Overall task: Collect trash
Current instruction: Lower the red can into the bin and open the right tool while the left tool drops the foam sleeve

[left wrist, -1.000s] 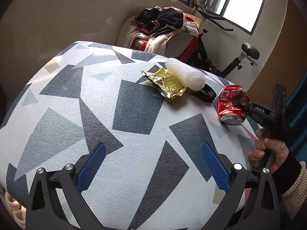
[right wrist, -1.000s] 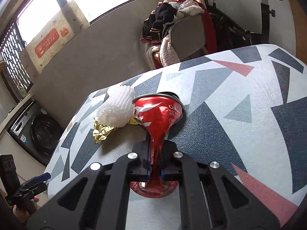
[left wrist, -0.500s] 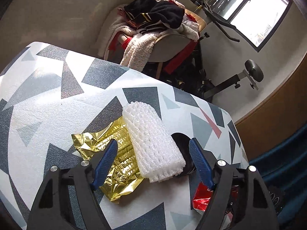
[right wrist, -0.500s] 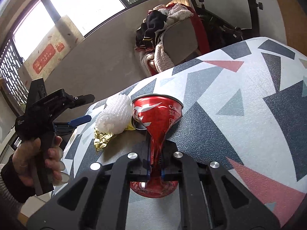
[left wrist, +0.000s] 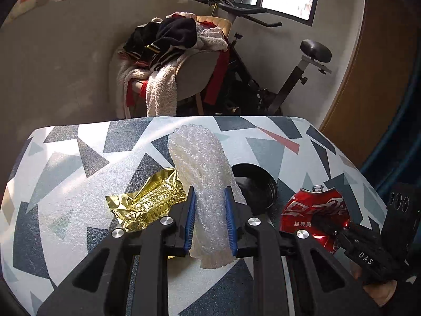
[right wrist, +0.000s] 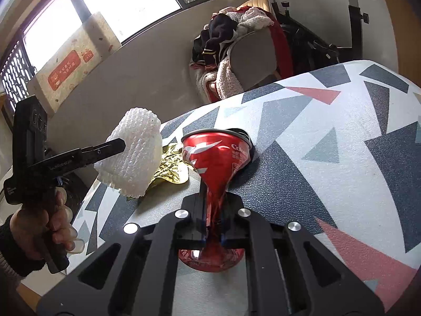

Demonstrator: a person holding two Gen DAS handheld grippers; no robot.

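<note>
My left gripper point(left wrist: 209, 217) is shut on a white foam net sleeve point(left wrist: 205, 173), squeezing its middle; in the right wrist view the sleeve point(right wrist: 134, 152) hangs lifted above the table. A crumpled gold foil wrapper point(left wrist: 147, 205) lies on the table to its left, also seen in the right wrist view point(right wrist: 171, 166). My right gripper point(right wrist: 213, 218) is shut on a crushed red cola can point(right wrist: 215, 158), pinching its flattened middle; the can point(left wrist: 315, 210) also shows at the right of the left wrist view.
A table with a grey, white and red triangle-pattern cover point(left wrist: 79, 163) holds the trash. A black round lid point(left wrist: 255, 184) lies behind the sleeve. A chair piled with clothes point(left wrist: 173, 60) and an exercise bike point(left wrist: 289, 79) stand beyond the far edge.
My left gripper moved in over the foam sleeve, closed on it and lifted it off the table. My right gripper kept hold of the can.
</note>
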